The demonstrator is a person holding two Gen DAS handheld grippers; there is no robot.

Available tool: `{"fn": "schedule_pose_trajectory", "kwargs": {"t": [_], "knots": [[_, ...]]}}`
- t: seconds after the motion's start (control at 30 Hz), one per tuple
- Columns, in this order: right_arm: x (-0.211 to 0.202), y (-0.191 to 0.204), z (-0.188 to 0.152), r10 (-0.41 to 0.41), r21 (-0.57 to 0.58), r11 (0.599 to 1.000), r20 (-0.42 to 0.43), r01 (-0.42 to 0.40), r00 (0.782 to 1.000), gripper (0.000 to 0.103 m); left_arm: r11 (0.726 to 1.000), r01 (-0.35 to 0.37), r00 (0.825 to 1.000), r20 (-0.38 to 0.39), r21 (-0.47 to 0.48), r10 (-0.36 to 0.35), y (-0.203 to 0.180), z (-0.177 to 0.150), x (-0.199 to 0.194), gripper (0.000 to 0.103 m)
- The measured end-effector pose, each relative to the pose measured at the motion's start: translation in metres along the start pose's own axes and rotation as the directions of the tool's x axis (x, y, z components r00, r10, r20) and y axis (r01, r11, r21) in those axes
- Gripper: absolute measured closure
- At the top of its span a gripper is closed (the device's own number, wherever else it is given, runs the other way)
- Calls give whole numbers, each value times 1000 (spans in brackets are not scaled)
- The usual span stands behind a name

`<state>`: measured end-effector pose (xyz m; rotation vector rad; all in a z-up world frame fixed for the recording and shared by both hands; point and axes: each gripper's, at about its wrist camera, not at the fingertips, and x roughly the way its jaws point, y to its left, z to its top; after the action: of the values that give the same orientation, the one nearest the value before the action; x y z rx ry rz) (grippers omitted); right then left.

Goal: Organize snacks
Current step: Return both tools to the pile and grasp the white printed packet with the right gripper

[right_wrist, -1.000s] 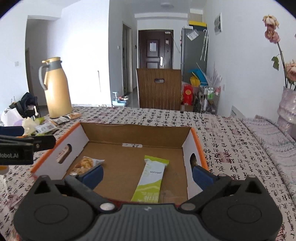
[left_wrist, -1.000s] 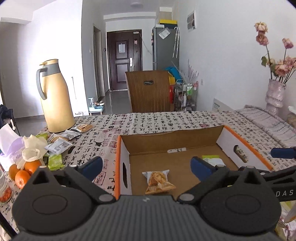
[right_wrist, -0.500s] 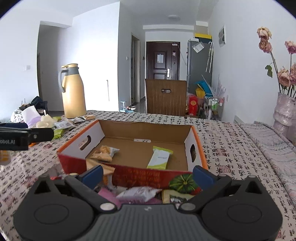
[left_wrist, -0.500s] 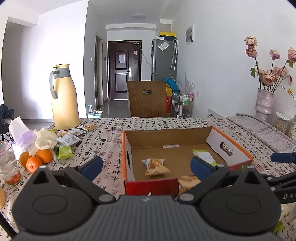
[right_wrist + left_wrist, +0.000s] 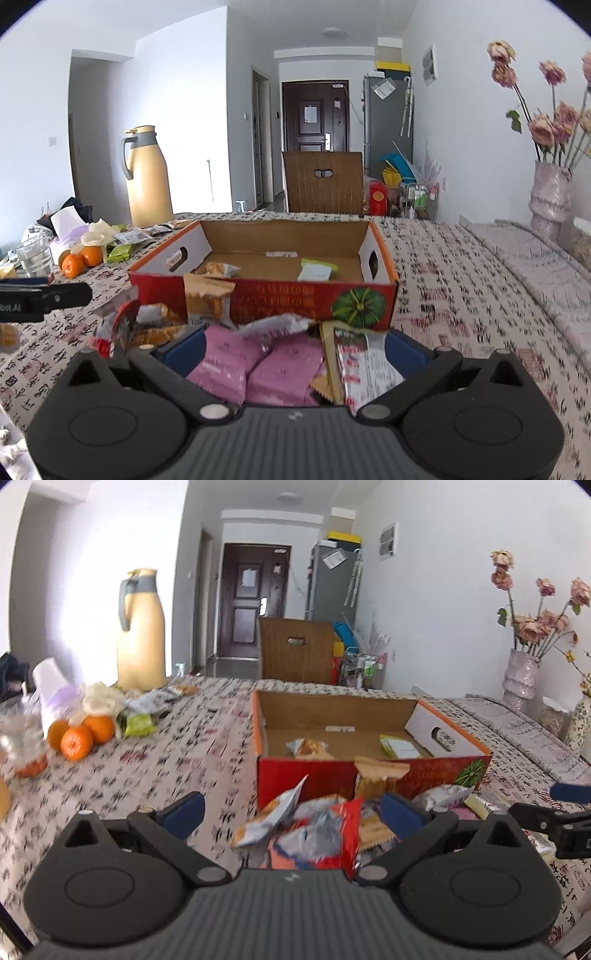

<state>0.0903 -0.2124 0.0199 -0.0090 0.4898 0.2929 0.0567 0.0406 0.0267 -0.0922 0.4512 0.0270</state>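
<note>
An open cardboard box [image 5: 436, 775] with a red front wall [image 5: 280, 297] stands on the patterned tablecloth. Inside it lie a tan snack packet [image 5: 306, 747] and a green-white bar [image 5: 316, 271]. A pile of loose snacks sits against the box's near side: a silver-orange packet [image 5: 266, 821], a red packet [image 5: 328, 838] and two pink packets [image 5: 225, 362]. My left gripper [image 5: 293, 812] is open over the pile's left part. My right gripper [image 5: 293, 347] is open with the pink packets between its fingers, gripping nothing.
To the left are a tall yellow thermos [image 5: 140, 635], oranges [image 5: 75, 742], a glass [image 5: 35, 254], tissues and more snack packets [image 5: 138, 725]. A vase of dried roses [image 5: 548, 199] stands far right. A wooden chair [image 5: 323, 182] is behind the table.
Both grippers have drawn back from over the box toward the near side. The box's red front wall and the snack pile in front of it have come into view.
</note>
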Motion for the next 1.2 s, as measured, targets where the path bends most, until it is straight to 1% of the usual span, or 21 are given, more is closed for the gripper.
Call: {"fn": "schedule_pose_trajectory", "kwargs": {"t": [0.17, 0.27, 0.37, 0.5, 0.7, 0.8, 0.9, 1.07, 1.13, 1.2], "knots": [[-9, 2, -19, 8, 13, 1000, -14, -8, 1000, 0, 999, -23, 1000, -14, -43, 23, 5, -14, -7, 0], [-11, 2, -26, 8, 28, 1000, -23, -7, 1000, 0, 998, -31, 999, -42, -62, 29, 8, -21, -4, 0], [-10, -1, -30, 1, 50, 999, -28, 0, 1000, 0, 998, -26, 998, -62, -52, 22, 5, -25, -2, 0], [-7, -1, -31, -4, 58, 998, -34, 6, 999, 0, 999, -2, 998, -55, -50, 0, 4, -27, -3, 0], [-4, -3, -35, -14, 68, 998, -41, 17, 999, 0, 999, 10, 997, -72, -49, -13, 1, -29, 2, 0], [-1, -6, -36, -34, 70, 997, -46, 37, 998, 0, 999, 19, 996, -82, -44, -22, -3, -31, 5, 0], [3, -10, -37, -76, 60, 995, -46, 78, 996, 0, 999, 25, 995, -96, -43, -29, -5, -33, 9, 0], [14, -23, -27, -131, 59, 989, -41, 133, 991, 0, 999, 26, 994, -104, -37, -29, -8, -34, 12, 0], [21, -28, -24, -145, 66, 987, -60, 149, 988, 4, 999, 22, 994, -110, -35, -26, -9, -34, 13, 0], [30, -31, -24, -149, 74, 985, -76, 154, 986, 10, 999, 24, 993, -112, -28, -27, -11, -34, 14, 0]]}}
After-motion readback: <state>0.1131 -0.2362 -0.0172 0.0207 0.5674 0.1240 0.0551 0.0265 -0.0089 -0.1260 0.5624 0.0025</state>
